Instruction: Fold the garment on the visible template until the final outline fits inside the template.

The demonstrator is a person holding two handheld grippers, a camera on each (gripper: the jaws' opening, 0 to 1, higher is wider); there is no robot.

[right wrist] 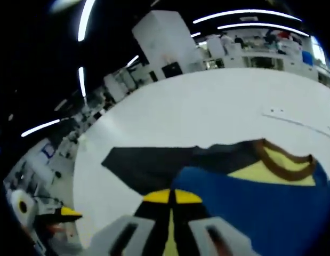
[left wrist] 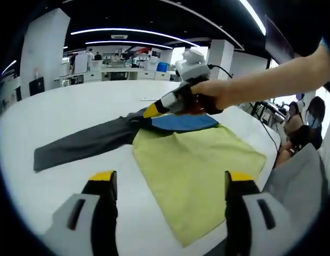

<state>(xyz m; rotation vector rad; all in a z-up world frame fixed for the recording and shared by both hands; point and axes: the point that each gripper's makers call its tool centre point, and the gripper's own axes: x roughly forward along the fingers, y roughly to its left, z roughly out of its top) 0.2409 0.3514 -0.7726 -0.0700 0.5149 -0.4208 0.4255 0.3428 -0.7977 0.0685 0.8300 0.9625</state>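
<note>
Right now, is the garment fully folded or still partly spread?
Partly spread: one dark sleeve lies extended flat on the white table, while the yellow-green body is folded over.

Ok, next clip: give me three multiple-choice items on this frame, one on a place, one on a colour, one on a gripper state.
1. Where does the dark grey sleeve lie?
A. stretched out flat on the white table
B. draped over a chair
C. rolled up inside a box

2. What colour is the cloth panel nearest the left gripper?
A. red
B. yellow-green
C. white

3. How do the right gripper jaws stand?
A. wide apart over bare table
B. closed together at the blue fabric
C. holding a cup

Answers: 1 A, the left gripper view shows the sleeve spread on the tabletop. 2 B, the panel between its open jaws is yellow-green. 3 B, the yellow tips meet at the blue edge.
</note>
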